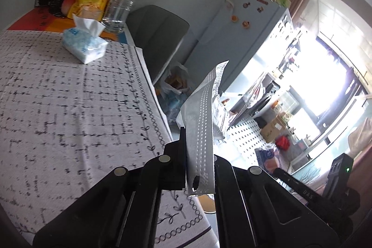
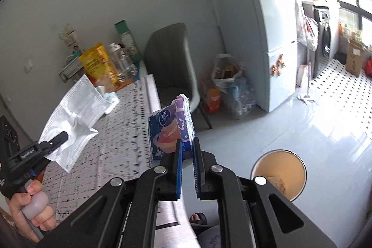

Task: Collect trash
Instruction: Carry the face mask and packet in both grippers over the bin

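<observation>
Right tool (image 2: 186,150) is closest to the lens, and its blue pads are pinched together on a crumpled purple and blue wrapper (image 2: 173,124) that sticks up out of the tips. It looks like an empty tissue pack. It's gripped by its lower edge, so most of it flops free above the pads.

Left tool (image 1: 200,166) is clamped the same way on a used face mask (image 1: 202,131), which is caught near one end so the pleated body stands up past the tips. From the right wrist view you can see that mask fanned out over the patterned tabletop (image 2: 121,131), with a hand (image 2: 32,208) squeezing the handle to keep it shut.

Both pieces of trash are up in the air, not on the tabletop. My guess is they're being carried together to save a trip. An open round bin (image 2: 279,174) sits on the floor just beside the right tool and already has something in it, so that's the likely drop spot.

The full tissue pack (image 1: 84,47) on the tabletop, with a sheet sticking out the top, looks like it's still in use, so I'd leave it alone.
</observation>
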Tool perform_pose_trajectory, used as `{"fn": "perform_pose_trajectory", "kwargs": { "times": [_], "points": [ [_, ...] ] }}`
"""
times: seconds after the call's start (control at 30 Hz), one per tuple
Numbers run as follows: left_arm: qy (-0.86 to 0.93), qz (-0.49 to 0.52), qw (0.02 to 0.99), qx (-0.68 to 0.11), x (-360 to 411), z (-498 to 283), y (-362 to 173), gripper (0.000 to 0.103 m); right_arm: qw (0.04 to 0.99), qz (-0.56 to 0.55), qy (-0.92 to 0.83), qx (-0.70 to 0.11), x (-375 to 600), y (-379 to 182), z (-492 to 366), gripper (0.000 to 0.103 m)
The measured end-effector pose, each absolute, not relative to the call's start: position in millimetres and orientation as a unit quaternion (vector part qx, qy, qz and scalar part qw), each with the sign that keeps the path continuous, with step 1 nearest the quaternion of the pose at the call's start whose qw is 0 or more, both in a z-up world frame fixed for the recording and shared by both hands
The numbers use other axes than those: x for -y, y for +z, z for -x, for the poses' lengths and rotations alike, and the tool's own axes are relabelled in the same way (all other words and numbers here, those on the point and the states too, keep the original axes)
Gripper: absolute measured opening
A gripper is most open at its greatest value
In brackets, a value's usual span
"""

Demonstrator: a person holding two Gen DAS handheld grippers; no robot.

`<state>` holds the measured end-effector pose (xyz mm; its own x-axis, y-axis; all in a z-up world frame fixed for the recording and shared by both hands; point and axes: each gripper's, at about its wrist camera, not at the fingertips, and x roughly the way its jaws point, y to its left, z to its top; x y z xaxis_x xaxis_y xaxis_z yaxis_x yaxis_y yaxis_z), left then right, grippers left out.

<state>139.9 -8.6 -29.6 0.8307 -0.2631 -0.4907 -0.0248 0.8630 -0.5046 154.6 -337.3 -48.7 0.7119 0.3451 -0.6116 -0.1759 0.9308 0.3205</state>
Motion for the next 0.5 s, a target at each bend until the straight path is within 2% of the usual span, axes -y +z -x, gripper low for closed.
{"fn": "perform_pose_trajectory", "kwargs": {
  "times": [0.5],
  "points": [
    [-0.111,0.211,0.909,-0.342,90.2,-218.9,-60.4,0.003,0.906,-0.154,0.082,-0.386,404.0,-107.8,-193.8,0.009]
  ]
}}
